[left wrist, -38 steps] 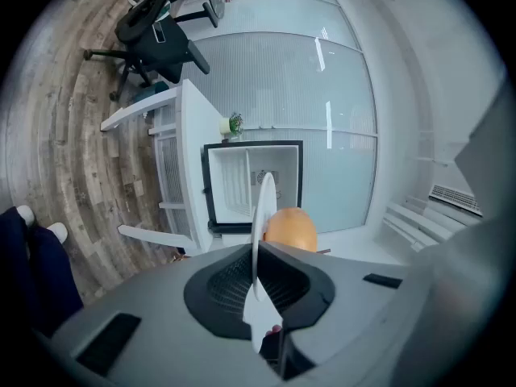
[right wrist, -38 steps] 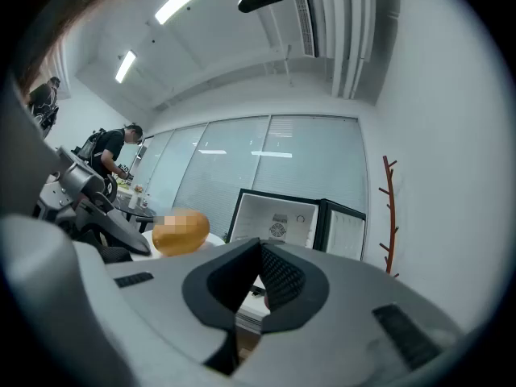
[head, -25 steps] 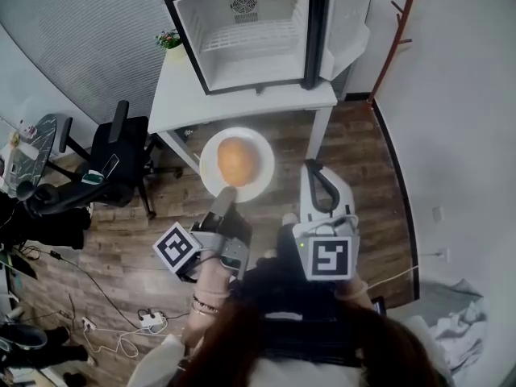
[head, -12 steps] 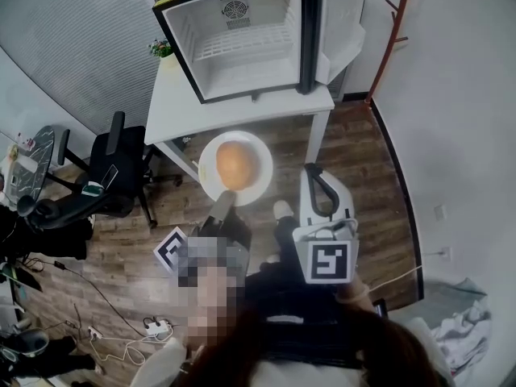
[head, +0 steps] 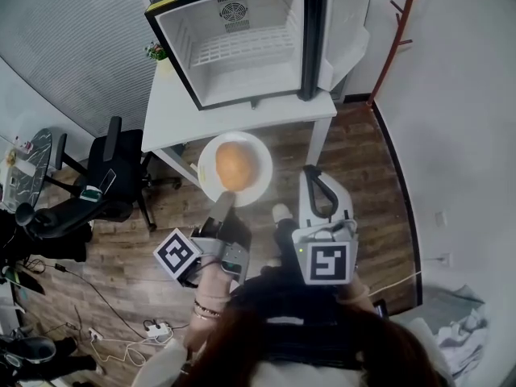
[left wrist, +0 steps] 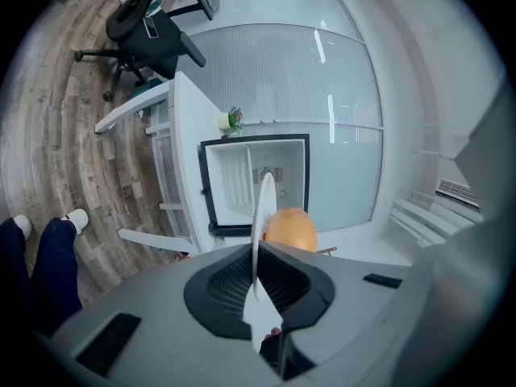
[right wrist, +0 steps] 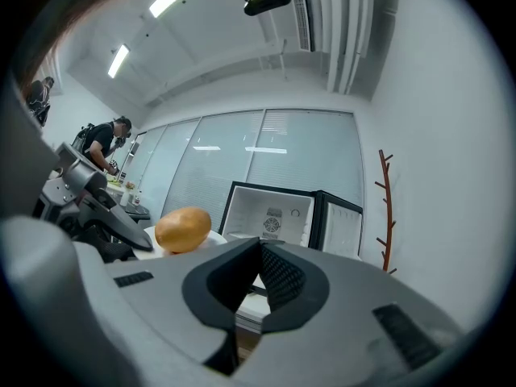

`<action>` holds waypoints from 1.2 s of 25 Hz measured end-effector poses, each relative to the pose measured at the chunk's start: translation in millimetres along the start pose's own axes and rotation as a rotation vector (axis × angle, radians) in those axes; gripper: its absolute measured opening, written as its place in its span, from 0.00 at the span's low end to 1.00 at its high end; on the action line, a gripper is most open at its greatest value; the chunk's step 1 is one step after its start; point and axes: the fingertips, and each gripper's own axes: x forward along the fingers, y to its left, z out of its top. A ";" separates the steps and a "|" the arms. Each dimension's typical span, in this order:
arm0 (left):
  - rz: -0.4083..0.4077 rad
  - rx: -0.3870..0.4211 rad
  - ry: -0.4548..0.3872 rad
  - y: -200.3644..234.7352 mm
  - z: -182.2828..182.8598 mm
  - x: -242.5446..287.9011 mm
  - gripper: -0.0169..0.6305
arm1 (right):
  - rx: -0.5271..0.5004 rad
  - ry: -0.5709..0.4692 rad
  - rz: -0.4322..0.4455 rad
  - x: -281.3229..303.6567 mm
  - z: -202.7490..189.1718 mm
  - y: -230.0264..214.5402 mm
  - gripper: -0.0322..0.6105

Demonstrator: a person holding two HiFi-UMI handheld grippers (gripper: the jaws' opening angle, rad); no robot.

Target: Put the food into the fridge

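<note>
Head view, left grip: the left gripper point(head: 223, 205) has its jaws clamped on the near rim of the white plate point(head: 256, 186); the plate reaches out ahead of the jaws, with the round orange-brown food point(head: 234, 164) sitting near its middle
Head view, target: the fridge point(head: 182, 55) stands open on the white tabletop point(head: 189, 111), well ahead of the plate; its door point(head: 345, 22) is swung out to the right and its wire shelf point(head: 242, 52) is bare
Head view, right side: the right gripper point(head: 312, 176) rides just beside the left one and does not touch the plate
Left gripper view, hold: the plate point(left wrist: 262, 204) shows edge-on, pinched between the jaws by only a thin strip of rim; the food point(left wrist: 289, 228) lies just beyond the jaw tips, and the fridge point(left wrist: 254, 180) is straight ahead
Left gripper view, advice: the grip looks shallow and the load hangs out in front, so I judge the plate should travel level and slowly with no wrist roll, or the food may roll off
Right gripper view, state: the jaws are closed on each other with nothing between them; the food point(right wrist: 183, 229) is off to their left and the fridge point(right wrist: 270, 212) is ahead
Right gripper view, advice: aim the plate at the middle of the opening, clear of the door point(right wrist: 339, 230) and the frame, and set it flat on the wire shelf before the jaws let go; the free gripper could steady the far rim if it sags
</note>
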 end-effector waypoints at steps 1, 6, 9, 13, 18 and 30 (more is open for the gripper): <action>0.001 0.000 0.000 0.4 1.1 3.1 0.05 | 0.002 0.003 0.000 3.0 -1.6 -1.2 0.05; 0.011 -0.003 -0.003 2.4 7.7 18.2 0.05 | 0.003 0.016 0.006 19.6 -7.7 -6.0 0.05; 0.010 -0.003 -0.002 1.2 10.7 28.9 0.05 | 0.008 0.017 0.010 30.8 -9.4 -9.7 0.05; 0.008 -0.008 -0.006 0.2 16.5 41.2 0.05 | 0.016 0.019 0.014 45.4 -11.5 -11.6 0.05; 0.010 -0.013 -0.008 0.7 24.6 54.7 0.05 | -0.002 0.026 0.030 62.3 -12.7 -12.7 0.05; 0.019 -0.034 0.002 3.9 39.5 87.3 0.05 | 0.019 0.050 0.009 90.0 -23.6 -24.6 0.05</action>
